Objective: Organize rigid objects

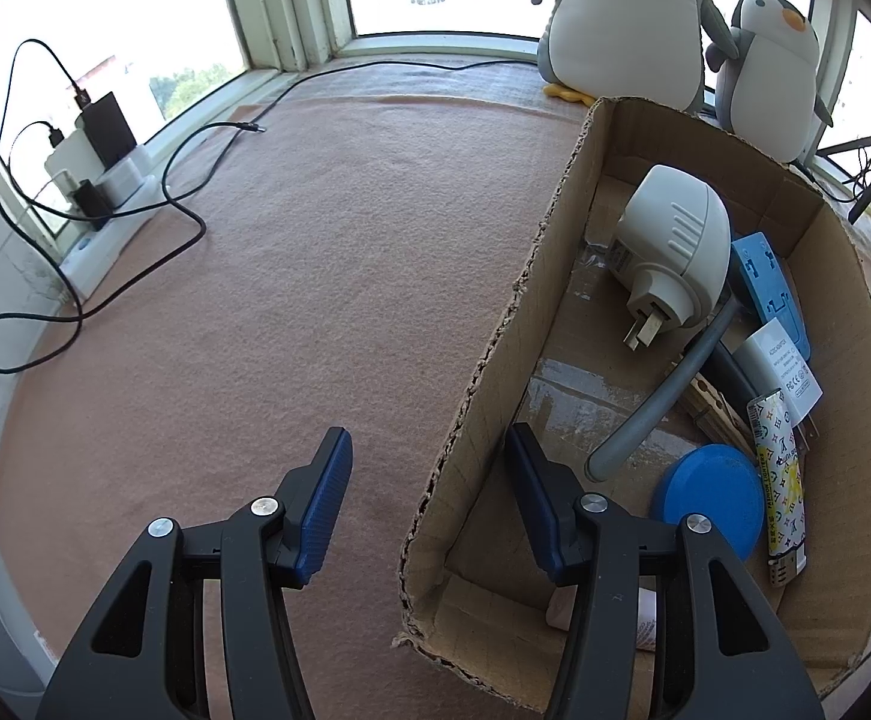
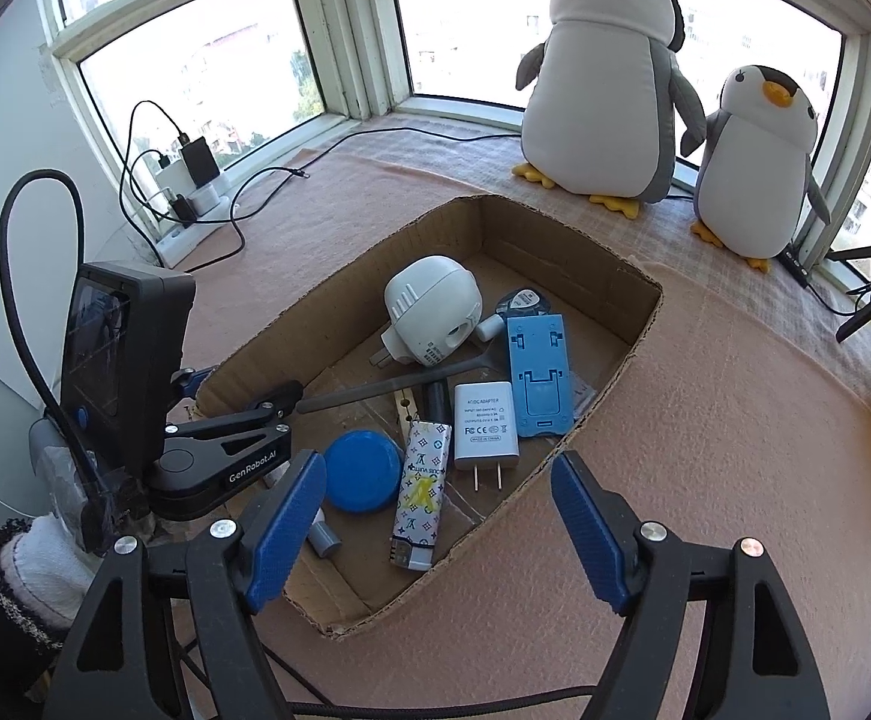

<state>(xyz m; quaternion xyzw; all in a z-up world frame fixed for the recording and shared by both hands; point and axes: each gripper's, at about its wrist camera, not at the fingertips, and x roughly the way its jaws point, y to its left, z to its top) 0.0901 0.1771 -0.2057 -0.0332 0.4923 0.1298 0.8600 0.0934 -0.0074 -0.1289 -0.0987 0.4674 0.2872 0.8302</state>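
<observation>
At the far left edge of the cloth-covered window ledge (image 1: pixel 291 276) sits a power strip (image 1: pixel 105 240) with chargers and loose cables, which I want to stay clear of. My left gripper (image 1: pixel 428 435) straddles the left wall of the cardboard box (image 1: pixel 495 348). Its jaws stand apart, one finger outside and one inside, and I see no pad pressing the card. The task's things all lie inside the box. Left to right there is a blue round lid (image 2: pixel 359 471), a patterned lighter (image 2: pixel 420 492) by the near wall, a white AC adapter (image 2: pixel 486 426), and a blue phone stand (image 2: pixel 537 372) against the right wall. A white plug-in device (image 2: pixel 432 306) sits toward the back. My right gripper (image 2: pixel 436 461) hangs above the near right corner, jaws wide, holding nothing.

I judge the sorting to be nearly done, since no loose hard item shows on the cloth. To finish cleanly, I would keep the left hand where it is to guard the wall, then lift the right straight up so a finger cannot snag the torn near rim. The two plush penguins (image 2: pixel 603 90) at the back edge are soft and stay put.
</observation>
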